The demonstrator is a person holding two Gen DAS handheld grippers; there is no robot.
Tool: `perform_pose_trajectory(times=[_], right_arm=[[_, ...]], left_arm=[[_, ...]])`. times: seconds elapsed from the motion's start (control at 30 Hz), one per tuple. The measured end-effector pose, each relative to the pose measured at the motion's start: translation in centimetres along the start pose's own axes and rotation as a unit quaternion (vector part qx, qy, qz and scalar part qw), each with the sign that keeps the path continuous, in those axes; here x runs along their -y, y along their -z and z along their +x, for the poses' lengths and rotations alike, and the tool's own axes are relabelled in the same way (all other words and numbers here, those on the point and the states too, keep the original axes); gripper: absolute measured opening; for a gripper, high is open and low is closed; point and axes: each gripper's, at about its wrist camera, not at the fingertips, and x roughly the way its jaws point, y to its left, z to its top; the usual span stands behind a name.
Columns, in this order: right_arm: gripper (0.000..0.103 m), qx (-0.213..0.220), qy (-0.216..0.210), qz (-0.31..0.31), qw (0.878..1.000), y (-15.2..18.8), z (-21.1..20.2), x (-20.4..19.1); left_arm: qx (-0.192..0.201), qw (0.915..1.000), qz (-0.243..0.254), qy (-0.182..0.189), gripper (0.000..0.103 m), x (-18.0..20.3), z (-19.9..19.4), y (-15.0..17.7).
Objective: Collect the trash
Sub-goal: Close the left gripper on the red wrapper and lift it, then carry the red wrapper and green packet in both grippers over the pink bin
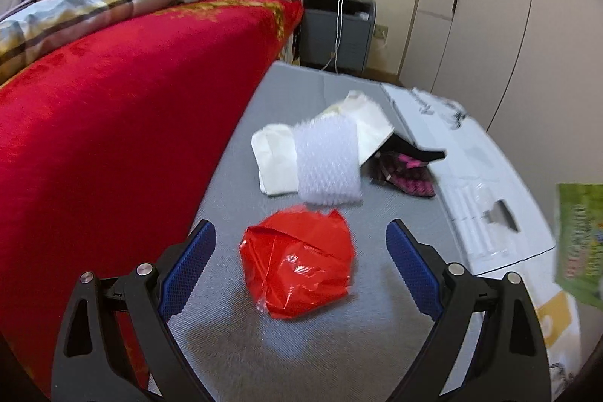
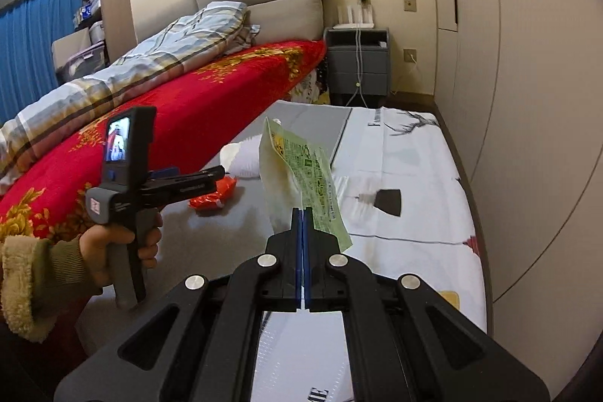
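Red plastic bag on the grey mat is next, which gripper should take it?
Left. The left gripper is open, its jaws either side of the crumpled red plastic bag. The right gripper is shut on a green printed wrapper.

Left wrist view: low, close over grey mat [image 1: 233, 345], looks forward along left tongs [image 1: 301, 236] toward nightstand [image 1: 339, 32] and headboard wall. Right wrist view: higher, further back, same heading, sees left tongs from side. Shared: red bag [image 1: 297, 262] [image 2: 213, 196], red bed [image 1: 113, 123] [image 2: 211, 93], nightstand [image 2: 357, 63].
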Motion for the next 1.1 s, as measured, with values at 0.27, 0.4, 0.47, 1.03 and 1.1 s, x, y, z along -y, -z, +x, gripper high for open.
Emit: perform_pose_trajectory(times=[0.27, 0.4, 0.47, 1.03, 1.1], right_arm=[[0.0, -0.007, -0.014, 0.003, 1.0, 0.9, 0.7, -0.3], [0.0, -0.005, -0.015, 0.002, 1.0, 0.9, 0.5, -0.8], [0.0, -0.004, -0.013, -0.001, 1.0, 0.9, 0.3, -0.8], [0.0, 0.04, 0.025, 0.006, 0.999, -1.4, -8.8, -0.1], [0.0, 0.047, 0.029, 0.013, 0.998, -1.6, -10.9, 0.1]], left_arm=[[-0.059, 0.9979, -0.012, -0.021, 0.089, -1.0, 2.8, 0.0], [-0.084, 0.9964, -0.012, -0.008, 0.075, -1.1, 3.6, -0.1], [-0.076, 0.997, -0.012, -0.005, 0.075, -1.1, 3.3, -0.1], [0.004, 0.9993, 0.015, 0.034, 0.074, 2.3, -11.3, -2.5], [0.011, 0.9988, 0.023, 0.042, 0.074, 3.2, -14.1, -2.8]])
